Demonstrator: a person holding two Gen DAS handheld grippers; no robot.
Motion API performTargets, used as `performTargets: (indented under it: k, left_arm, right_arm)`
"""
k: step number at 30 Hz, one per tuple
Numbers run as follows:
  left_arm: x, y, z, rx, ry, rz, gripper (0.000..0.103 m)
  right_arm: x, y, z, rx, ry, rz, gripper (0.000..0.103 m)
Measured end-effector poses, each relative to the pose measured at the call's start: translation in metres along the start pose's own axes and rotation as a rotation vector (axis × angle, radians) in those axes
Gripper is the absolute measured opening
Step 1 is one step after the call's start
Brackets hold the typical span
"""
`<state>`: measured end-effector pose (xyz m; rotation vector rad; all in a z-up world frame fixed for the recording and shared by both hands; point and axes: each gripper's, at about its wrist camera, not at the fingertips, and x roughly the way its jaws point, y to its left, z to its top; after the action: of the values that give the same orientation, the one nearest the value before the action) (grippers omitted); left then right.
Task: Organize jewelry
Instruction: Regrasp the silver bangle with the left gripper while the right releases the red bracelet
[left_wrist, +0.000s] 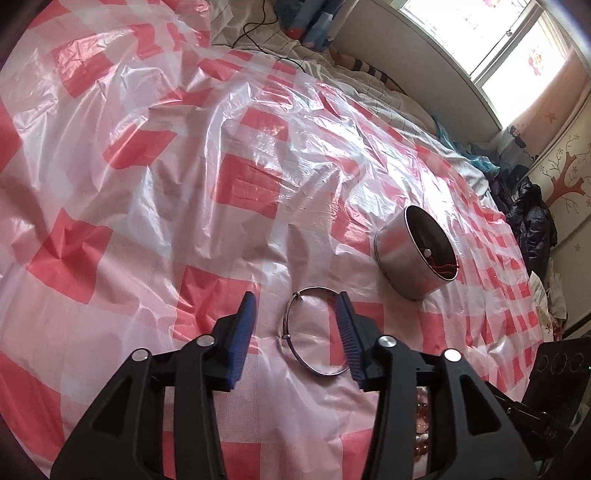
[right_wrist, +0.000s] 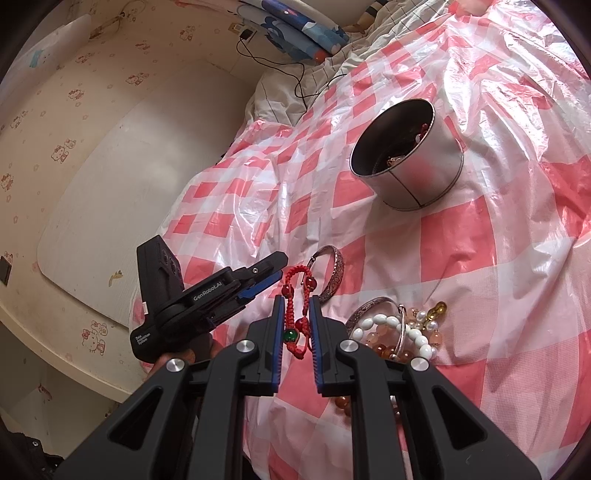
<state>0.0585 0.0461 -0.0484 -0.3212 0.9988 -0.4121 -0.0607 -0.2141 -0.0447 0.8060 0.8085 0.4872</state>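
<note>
My left gripper (left_wrist: 297, 295) stands open just above the red-checked plastic sheet, and a thin silver bangle (left_wrist: 285, 336) lies flat between its blue pads, unpinched. My right gripper (right_wrist: 297, 299) is shut on a red braided cord bracelet (right_wrist: 291, 291) with red and green beads, which hangs between its fingers. In the right wrist view the left gripper (right_wrist: 275, 269) reaches in from the left beside an engraved silver bangle (right_wrist: 332, 273). A round metal tin (left_wrist: 402, 258) (right_wrist: 424, 177) stands farther out on the sheet, with some jewelry inside.
A pile of bead bracelets and another silver bangle (right_wrist: 399, 332) lies right of my right gripper. The crinkled sheet (left_wrist: 184, 184) covers a bed. Bedding, a black cable (right_wrist: 295, 77), a wall and a window border it. Dark clothes (left_wrist: 532, 218) lie at the right.
</note>
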Motion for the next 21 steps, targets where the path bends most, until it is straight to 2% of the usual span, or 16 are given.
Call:
performTargets:
  k: [1,5,12,13,14,16,18,21]
  left_arm:
    - [0.002,0.0,0.001,-0.001,0.002,0.008,0.05]
    - [0.012,-0.002,-0.001,0.016,0.026,0.044,0.052]
    - [0.023,-0.021,-0.01,0.153,0.035,0.116,0.052]
    - [0.023,-0.024,-0.011,0.176,0.038,0.122,0.045]
    - [0.025,-0.028,-0.012,0.204,0.045,0.131,0.027]
    - [0.027,-0.032,-0.014,0.248,0.062,0.15,0.009]
    - [0.025,-0.031,-0.014,0.248,0.069,0.129,0.006]
    - [0.018,-0.027,-0.011,0.19,0.077,0.04,0.003]
  right_arm:
    - [0.001,0.0,0.0,-0.001,0.001,0.0,0.014]
    - [0.001,0.0,0.0,-0.001,0.003,0.001,0.014]
    - [0.002,0.0,-0.001,0.001,0.005,0.002,0.014]
    - [0.002,0.0,-0.001,0.001,0.005,0.002,0.014]
    - [0.002,-0.001,-0.001,0.002,0.005,0.002,0.014]
    - [0.002,0.0,-0.001,0.002,0.005,0.004,0.014]
    - [0.001,0.0,-0.001,0.002,0.004,0.005,0.014]
    - [0.0,0.0,-0.001,0.0,0.002,0.007,0.014]
